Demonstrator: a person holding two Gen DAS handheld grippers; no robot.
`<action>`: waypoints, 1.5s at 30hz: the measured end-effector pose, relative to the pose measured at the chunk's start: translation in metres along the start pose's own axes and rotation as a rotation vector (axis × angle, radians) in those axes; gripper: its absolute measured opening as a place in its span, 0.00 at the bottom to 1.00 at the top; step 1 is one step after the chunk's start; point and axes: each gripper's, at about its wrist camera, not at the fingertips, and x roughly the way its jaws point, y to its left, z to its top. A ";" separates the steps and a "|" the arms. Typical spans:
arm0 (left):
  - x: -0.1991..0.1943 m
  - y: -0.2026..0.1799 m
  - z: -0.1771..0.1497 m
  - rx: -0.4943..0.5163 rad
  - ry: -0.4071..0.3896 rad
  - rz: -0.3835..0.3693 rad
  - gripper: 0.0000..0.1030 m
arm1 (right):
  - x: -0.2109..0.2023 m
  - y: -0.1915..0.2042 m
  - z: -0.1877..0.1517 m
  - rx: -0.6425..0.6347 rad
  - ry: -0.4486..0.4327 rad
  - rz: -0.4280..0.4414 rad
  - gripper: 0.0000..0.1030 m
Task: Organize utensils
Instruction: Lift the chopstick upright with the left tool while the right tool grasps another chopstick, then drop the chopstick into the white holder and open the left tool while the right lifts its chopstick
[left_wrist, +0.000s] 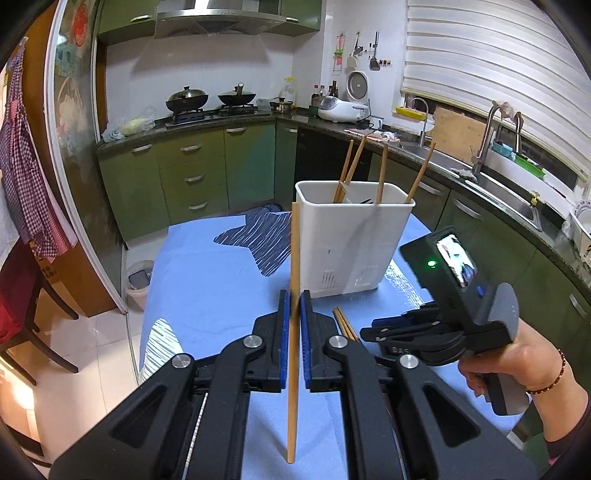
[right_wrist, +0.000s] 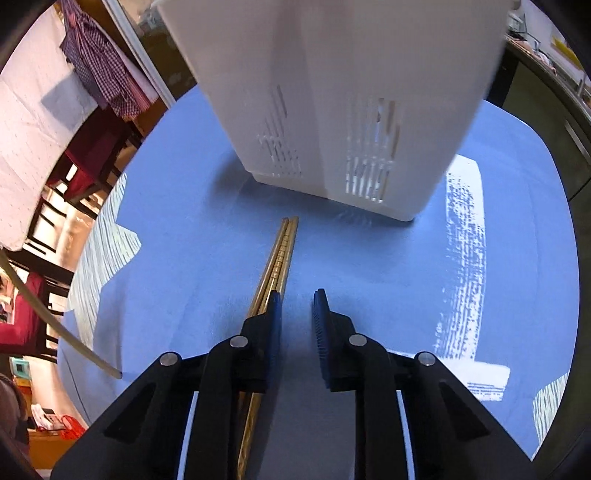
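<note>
Upright, one chopstick (left_wrist: 293, 295) is pinched by the left claw (left_wrist: 294, 314) just before the white holder (left_wrist: 354, 243), whose rim is overtopped by four chopsticks (left_wrist: 382, 173). Only the right wrist view shows the right claw (right_wrist: 297, 314) parted, two chopsticks (right_wrist: 279, 254) lying on the blue tabletop (right_wrist: 369, 277) before the holder.

My left gripper (left_wrist: 294, 314) pinches one chopstick (left_wrist: 293, 332) upright, just beside the white holder (left_wrist: 351, 243); four chopsticks (left_wrist: 380, 177) lean inside that holder.
</note>
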 end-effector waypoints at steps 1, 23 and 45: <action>0.000 -0.001 0.000 0.003 -0.001 0.001 0.06 | 0.001 0.000 0.001 0.000 0.002 -0.001 0.19; -0.003 -0.005 0.001 0.023 -0.007 0.000 0.06 | 0.012 0.017 0.011 -0.060 0.034 -0.101 0.08; -0.013 -0.008 -0.002 0.042 -0.029 -0.018 0.06 | -0.209 -0.015 -0.111 0.036 -0.557 0.026 0.06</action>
